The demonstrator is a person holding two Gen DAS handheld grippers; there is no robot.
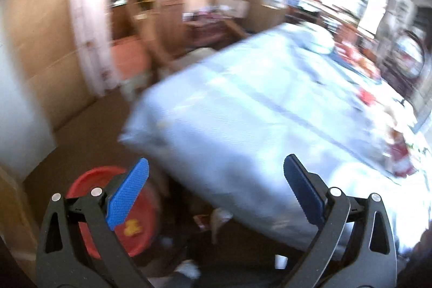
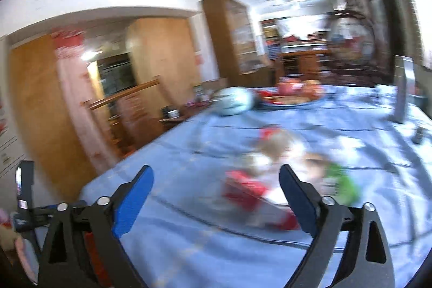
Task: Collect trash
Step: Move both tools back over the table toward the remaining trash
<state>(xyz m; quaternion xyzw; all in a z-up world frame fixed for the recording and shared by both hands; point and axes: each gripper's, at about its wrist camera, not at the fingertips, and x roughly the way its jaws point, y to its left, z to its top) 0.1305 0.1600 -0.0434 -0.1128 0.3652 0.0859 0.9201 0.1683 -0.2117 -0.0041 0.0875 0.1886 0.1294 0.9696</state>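
Observation:
A blurred heap of trash (image 2: 272, 174), red, white and green wrappers, lies on the blue tablecloth (image 2: 189, 239) just ahead of my right gripper (image 2: 216, 185). That gripper stands open above the cloth with nothing between its blue pads. In the left wrist view my left gripper (image 1: 216, 180) is open and empty too, over the near corner of the same cloth-covered table (image 1: 243, 112). Below its left finger a red round bin (image 1: 140, 228) sits on the floor. More red scraps (image 1: 399, 155) lie at the table's right edge.
A plate of food (image 2: 291, 96) and a pale round object (image 2: 235, 100) sit at the table's far end. A grey upright post (image 2: 403, 88) stands at the right. Wooden doors and a railing (image 2: 124, 96) lie to the left. Small litter (image 1: 213, 217) lies under the table.

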